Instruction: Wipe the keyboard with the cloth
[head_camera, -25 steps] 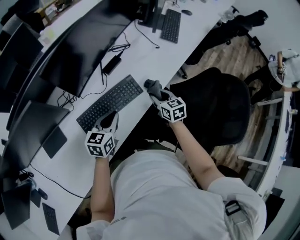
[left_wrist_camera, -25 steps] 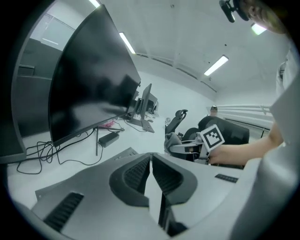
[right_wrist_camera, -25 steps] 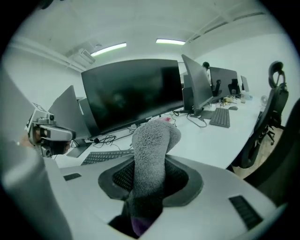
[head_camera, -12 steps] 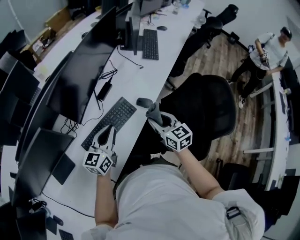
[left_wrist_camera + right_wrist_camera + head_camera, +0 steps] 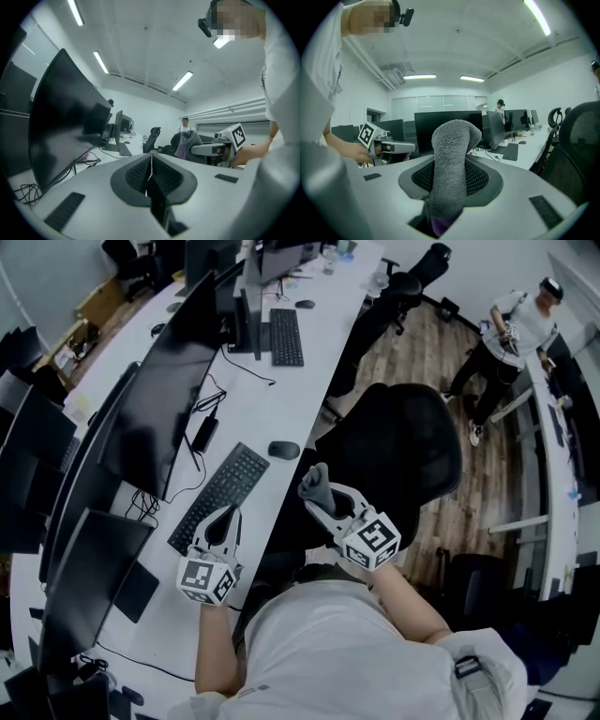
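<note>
Grey cloth (image 5: 452, 140) in right claw (image 5: 450, 174)

My right gripper (image 5: 451, 164) is swallowing the lower end of the cloth (image 5: 452, 136) between its jaws, so I am not seeing how far it runs. My torso (image 5: 328, 652) is blocking the desk's (image 5: 291, 371) near edge. The picture's left edge is cutting off the monitor (image 5: 61, 122).

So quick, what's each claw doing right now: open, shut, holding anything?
Left claw: closed, holding nothing.
Right claw: closed on the grey cloth.
</note>
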Demonstrator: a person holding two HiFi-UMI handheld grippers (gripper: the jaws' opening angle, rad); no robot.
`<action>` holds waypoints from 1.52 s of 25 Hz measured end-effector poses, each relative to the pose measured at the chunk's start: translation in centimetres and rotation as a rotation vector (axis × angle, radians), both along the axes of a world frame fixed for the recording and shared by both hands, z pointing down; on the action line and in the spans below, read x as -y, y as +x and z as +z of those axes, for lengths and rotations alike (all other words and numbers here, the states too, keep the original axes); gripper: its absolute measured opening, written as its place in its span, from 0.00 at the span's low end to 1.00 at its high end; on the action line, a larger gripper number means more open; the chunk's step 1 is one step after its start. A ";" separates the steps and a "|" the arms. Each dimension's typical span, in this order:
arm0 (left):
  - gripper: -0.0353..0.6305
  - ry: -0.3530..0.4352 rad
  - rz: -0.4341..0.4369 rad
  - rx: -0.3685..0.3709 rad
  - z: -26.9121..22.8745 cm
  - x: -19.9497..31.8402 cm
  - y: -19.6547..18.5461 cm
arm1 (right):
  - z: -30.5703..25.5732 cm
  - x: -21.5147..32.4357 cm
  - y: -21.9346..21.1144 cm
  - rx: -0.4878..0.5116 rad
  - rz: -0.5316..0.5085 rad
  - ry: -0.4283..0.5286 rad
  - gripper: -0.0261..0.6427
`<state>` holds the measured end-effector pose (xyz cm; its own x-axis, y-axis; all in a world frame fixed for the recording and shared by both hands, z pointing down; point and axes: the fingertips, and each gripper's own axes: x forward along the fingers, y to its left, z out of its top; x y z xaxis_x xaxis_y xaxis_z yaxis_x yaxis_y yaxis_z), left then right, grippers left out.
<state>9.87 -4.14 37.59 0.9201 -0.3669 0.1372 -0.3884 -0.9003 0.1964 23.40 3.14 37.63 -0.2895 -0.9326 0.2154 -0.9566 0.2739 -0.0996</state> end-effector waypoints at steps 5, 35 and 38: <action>0.06 0.033 0.021 -0.013 -2.3 -0.5 0.1 | -0.4 -1.2 -1.2 -0.009 -0.006 0.011 0.25; 0.06 0.089 0.090 0.042 -4.5 -1.7 2.1 | -1.5 -2.5 -0.5 0.025 0.027 0.061 0.24; 0.06 0.091 0.097 0.042 -4.6 -1.9 2.1 | -1.7 -2.4 -0.6 0.024 0.027 0.063 0.24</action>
